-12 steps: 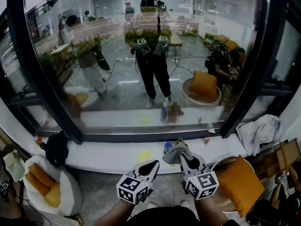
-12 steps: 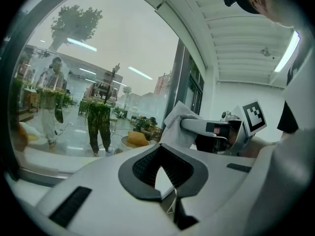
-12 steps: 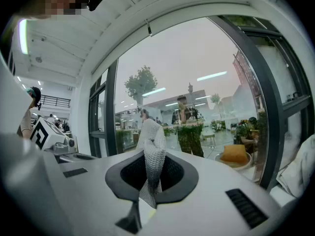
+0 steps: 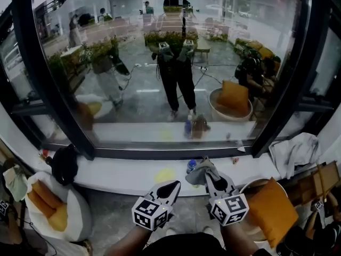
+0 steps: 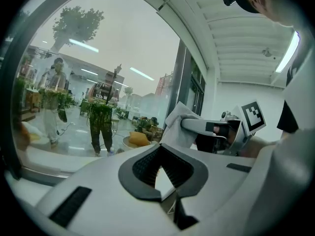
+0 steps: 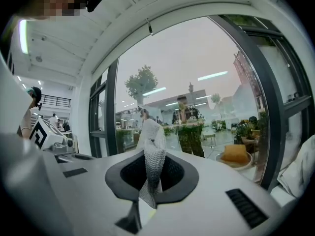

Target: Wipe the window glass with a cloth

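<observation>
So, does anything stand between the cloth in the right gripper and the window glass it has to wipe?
Nothing visible does. The right gripper holds the cloth over the white sill, short of the window glass. A blue-capped bottle stands on the sill beside the cloth, below the pane.

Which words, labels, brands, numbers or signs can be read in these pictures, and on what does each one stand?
No readable words or numbers in any view.
White marker cube on the left: black square pattern only, no letters.
White marker cube on the right: the same kind of pattern, no letters.
Small bottle with a blue cap: any label is too small to read.
Grey cloth: no print seen.
</observation>
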`<state>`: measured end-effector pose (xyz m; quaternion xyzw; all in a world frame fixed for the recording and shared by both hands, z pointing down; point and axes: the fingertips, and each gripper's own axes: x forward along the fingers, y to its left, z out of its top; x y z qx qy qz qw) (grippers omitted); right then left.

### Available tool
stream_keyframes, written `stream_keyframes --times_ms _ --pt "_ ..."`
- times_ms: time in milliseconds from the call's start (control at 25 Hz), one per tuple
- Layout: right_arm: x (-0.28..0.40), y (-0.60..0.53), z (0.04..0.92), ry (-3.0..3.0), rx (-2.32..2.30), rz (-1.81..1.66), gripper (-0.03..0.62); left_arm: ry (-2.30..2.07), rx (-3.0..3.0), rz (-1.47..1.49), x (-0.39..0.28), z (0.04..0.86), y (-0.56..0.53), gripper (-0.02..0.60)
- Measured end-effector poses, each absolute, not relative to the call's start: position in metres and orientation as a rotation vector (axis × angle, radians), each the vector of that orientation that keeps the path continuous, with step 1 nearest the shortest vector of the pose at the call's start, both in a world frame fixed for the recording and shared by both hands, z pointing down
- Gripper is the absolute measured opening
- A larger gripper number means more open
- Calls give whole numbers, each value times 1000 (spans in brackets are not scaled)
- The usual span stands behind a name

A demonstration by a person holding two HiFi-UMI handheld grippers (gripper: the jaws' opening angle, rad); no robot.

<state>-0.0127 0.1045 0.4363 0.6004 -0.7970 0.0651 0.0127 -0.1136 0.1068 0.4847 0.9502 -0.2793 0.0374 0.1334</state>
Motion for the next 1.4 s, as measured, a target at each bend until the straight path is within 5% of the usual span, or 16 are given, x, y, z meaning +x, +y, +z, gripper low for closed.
stream_keyframes --times_ms 760,1400 --pt "1 64 438 -2519 1824 202 41 -867 2724 145 -100 496 78 8" --pt "42 -100 404 -2637 1677 31 41 -1090 2652 139 -51 482 -48 8"
